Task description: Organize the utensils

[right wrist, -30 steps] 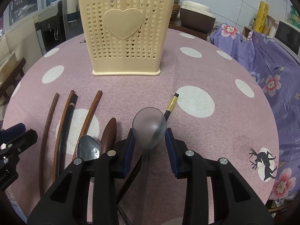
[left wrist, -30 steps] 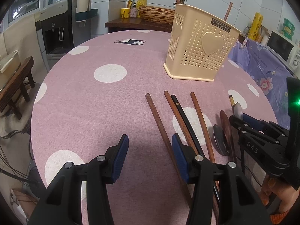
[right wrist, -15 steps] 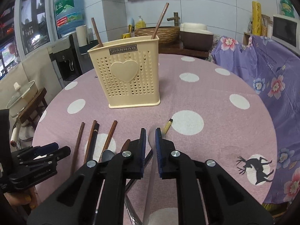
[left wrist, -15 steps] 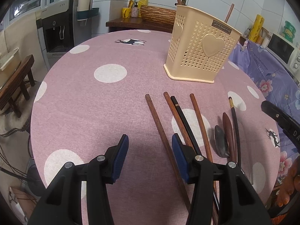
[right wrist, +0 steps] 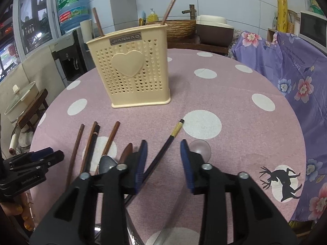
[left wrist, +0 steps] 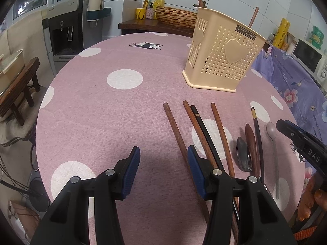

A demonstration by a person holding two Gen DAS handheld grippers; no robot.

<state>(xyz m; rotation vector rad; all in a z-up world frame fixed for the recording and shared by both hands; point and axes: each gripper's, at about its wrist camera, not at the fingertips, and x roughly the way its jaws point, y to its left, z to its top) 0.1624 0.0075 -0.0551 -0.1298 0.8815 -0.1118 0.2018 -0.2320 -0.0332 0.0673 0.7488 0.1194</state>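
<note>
Right now the right gripper (right wrist: 163, 159) hangs above the near part of the bench (right wrist: 235, 106), its blue pads apart and the jaws opening, pinching nothing. Seen through the gap is a black chopstick with a gold band (right wrist: 163, 149), lying flat on the cloth and slanting away to the right. Just beyond the right-hand pad lies the pale grey spoon (right wrist: 201, 150), its bowl on the cloth and its handle running back under the gripper. On the other side of that gripper a dark wooden spoon (right wrist: 126, 153) and a metal spoon (right wrist: 107, 162) lie side by side, and further left are three brown chopsticks (right wrist: 76, 149) with a black one among them, all pointing toward the far side.

Over to the left, the left gripper (left wrist: 163, 168) is held spread and empty above a bare stretch of pink dotted cloth; its right finger (left wrist: 196, 169) covers the near parts of the brown chopsticks in its own view.

Farther back stands the cream utensil holder (right wrist: 132, 75), upright, perforated, with a raised heart on its face. Two brown chopsticks (right wrist: 170, 6) stand in it and lean outward. A purple flowered cloth (right wrist: 290, 65) covers something beside the bench on the right.
</note>
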